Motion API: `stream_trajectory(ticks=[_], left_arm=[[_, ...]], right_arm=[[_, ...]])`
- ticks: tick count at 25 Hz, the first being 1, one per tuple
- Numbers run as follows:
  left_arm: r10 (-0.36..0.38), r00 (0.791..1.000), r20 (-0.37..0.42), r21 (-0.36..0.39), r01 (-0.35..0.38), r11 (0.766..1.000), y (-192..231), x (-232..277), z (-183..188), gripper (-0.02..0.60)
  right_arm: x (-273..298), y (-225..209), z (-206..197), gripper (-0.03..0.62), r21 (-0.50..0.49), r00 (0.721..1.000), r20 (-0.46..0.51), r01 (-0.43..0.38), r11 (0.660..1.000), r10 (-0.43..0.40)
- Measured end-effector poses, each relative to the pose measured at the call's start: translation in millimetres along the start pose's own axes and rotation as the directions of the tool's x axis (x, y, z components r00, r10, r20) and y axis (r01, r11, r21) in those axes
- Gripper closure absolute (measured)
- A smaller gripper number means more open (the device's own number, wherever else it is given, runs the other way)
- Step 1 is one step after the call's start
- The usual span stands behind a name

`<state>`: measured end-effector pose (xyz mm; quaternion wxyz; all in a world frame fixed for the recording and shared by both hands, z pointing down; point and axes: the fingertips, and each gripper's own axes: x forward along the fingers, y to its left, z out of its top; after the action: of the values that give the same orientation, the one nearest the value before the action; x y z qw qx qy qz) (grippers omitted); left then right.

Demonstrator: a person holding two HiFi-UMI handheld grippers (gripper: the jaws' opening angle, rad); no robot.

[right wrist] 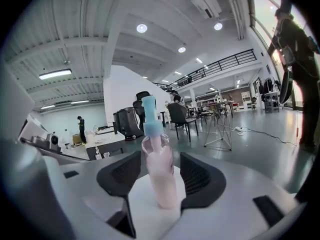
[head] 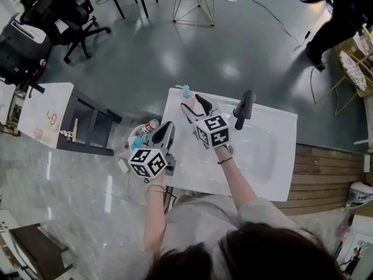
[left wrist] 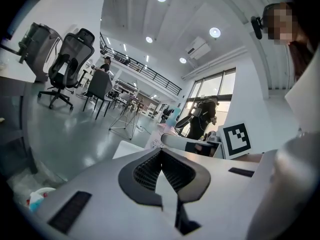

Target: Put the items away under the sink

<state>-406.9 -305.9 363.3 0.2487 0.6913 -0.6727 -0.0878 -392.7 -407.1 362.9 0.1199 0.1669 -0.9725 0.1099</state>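
Closest to the camera is the person's head, bent over the white sink in mid-frame, a stance that suits reaching for what stands on its rim. At the sink's upper left corner the right claw is spread with the pink bottle upright between its 2 pads, neither visibly pressing, so I judge it ungripped and not yet stowed under the sink. Pressed together and empty, the left claw hangs at the sink's left edge, above a small heap of bottles on the floor.
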Motion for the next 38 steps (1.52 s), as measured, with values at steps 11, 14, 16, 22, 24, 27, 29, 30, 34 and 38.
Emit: stream_trajectory(ticks=[11, 14, 16, 22, 24, 27, 29, 30, 34, 38], left_arm=[[0.067, 0.998, -0.016, -0.003, -0.067, 0.998, 21, -5, 1, 0.580], [0.085, 0.996, -0.011, -0.008, -0.085, 0.996, 26, -9, 0, 0.581], [0.095, 0.995, -0.009, -0.015, -0.095, 0.995, 28, -11, -2, 0.580], [0.100, 0.995, -0.024, -0.015, -0.100, 0.995, 18, -17, -9, 0.581], [0.097, 0.995, -0.027, -0.013, -0.097, 0.995, 13, -20, -11, 0.580], [0.093, 0.995, -0.021, -0.011, -0.094, 0.996, 8, -24, -13, 0.580], [0.085, 0.996, -0.024, -0.010, -0.085, 0.996, 4, -28, -16, 0.581], [0.079, 0.996, -0.028, -0.010, -0.079, 0.997, 1, -31, -18, 0.581], [0.059, 0.998, -0.015, -0.008, -0.060, 0.998, -5, -42, -18, 0.580], [0.018, 1.000, 0.004, 0.007, -0.018, 1.000, -21, -50, -17, 0.580]], right_arm=[[32, 2, -5, 0.357, -0.021, 1.000, -0.014, -0.018, 1.000, 0.018], [34, 2, -5, 0.373, -0.067, 1.000, -0.008, -0.006, 0.998, 0.005], [34, 3, -5, 0.382, -0.103, 1.000, -0.008, 0.002, 0.995, -0.003], [26, 3, -5, 0.388, -0.100, 0.999, -0.019, 0.036, 0.994, -0.038], [18, 5, -2, 0.390, -0.080, 0.999, -0.003, 0.038, 0.996, -0.038], [7, 10, 7, 0.390, -0.069, 0.999, 0.028, 0.026, 0.997, -0.024], [-1, 15, 9, 0.390, -0.065, 0.999, 0.033, 0.025, 0.998, -0.023], [-6, 18, 7, 0.390, -0.063, 0.999, 0.030, 0.028, 0.998, -0.026], [-28, 27, 2, 0.390, -0.062, 0.999, 0.017, 0.043, 0.997, -0.042], [-56, 31, -3, 0.390, -0.049, 0.997, 0.021, 0.073, 0.996, -0.072]])
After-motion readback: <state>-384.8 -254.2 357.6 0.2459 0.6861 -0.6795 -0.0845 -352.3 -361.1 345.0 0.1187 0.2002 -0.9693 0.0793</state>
